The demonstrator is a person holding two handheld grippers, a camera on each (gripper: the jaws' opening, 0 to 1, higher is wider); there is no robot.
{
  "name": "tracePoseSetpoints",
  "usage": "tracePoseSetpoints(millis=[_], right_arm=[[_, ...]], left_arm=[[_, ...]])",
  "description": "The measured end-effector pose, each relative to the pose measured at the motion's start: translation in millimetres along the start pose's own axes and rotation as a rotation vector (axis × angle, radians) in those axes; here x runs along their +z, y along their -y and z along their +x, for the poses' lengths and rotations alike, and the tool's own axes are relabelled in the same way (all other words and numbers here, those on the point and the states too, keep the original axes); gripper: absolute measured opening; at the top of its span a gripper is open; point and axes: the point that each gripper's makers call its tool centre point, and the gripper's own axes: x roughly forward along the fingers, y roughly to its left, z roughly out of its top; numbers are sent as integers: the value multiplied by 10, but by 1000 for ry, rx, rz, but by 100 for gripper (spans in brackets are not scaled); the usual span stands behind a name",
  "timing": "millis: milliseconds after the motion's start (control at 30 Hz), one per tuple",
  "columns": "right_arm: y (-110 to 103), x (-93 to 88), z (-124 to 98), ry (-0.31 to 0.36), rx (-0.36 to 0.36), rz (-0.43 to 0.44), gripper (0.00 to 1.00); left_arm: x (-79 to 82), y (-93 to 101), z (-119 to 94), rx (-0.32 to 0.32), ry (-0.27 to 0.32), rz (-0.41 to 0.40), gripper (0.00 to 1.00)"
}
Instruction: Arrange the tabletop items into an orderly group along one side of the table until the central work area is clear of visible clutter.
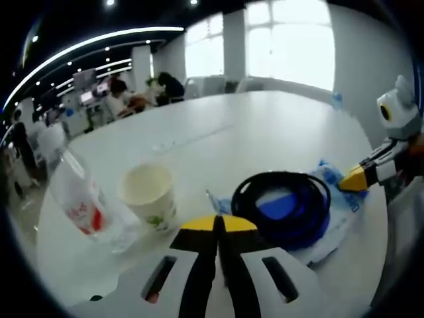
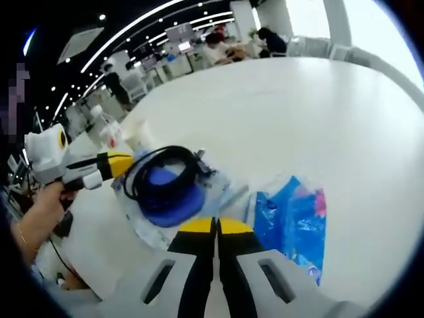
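A black cable coil (image 1: 281,199) lies on a blue round piece inside a clear plastic bag (image 1: 334,215), just beyond my left gripper (image 1: 218,224), whose yellow-tipped jaws are shut with nothing between them. A white paper cup (image 1: 149,195) stands left of the coil, and a clear plastic bottle (image 1: 79,199) with a red label leans beside it. My right gripper (image 2: 216,227) is shut and holds nothing; the cable coil (image 2: 162,179) is just ahead on its left, and a blue printed packet (image 2: 291,222) lies flat on its right. The right gripper (image 1: 361,177) reaches in beside the bag.
The white table (image 1: 265,126) stretches far and bare beyond the items. Several people sit at desks at the back (image 1: 139,93). The left gripper (image 2: 112,165) comes in from the left, held by a hand (image 2: 40,205). The bottle (image 2: 109,132) and cup (image 2: 139,136) stand behind it near the table edge.
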Motion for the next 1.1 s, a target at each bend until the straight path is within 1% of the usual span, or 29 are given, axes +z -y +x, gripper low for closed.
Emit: tracePoseSetpoints(millis=[300,500,600,800,967,1100], right_arm=[[185,306,16,41,-35,-43,1],[305,508,84,58,-50,-84,1],[350,592,128,61,-54,-110,1],[415,765,263,74,-55,-151,1],[489,878,400,76,-59,-177,1],[525,968,511,87,-46,-177,1]], left_arm=[[110,42,49,7,37,-27,0],[193,47,110,23,68,-55,0],[225,35,145,37,81,-63,0],[260,-11,222,91,94,-58,0],[261,-44,316,124,95,-68,0],[240,-83,378,153,90,-72,0]])
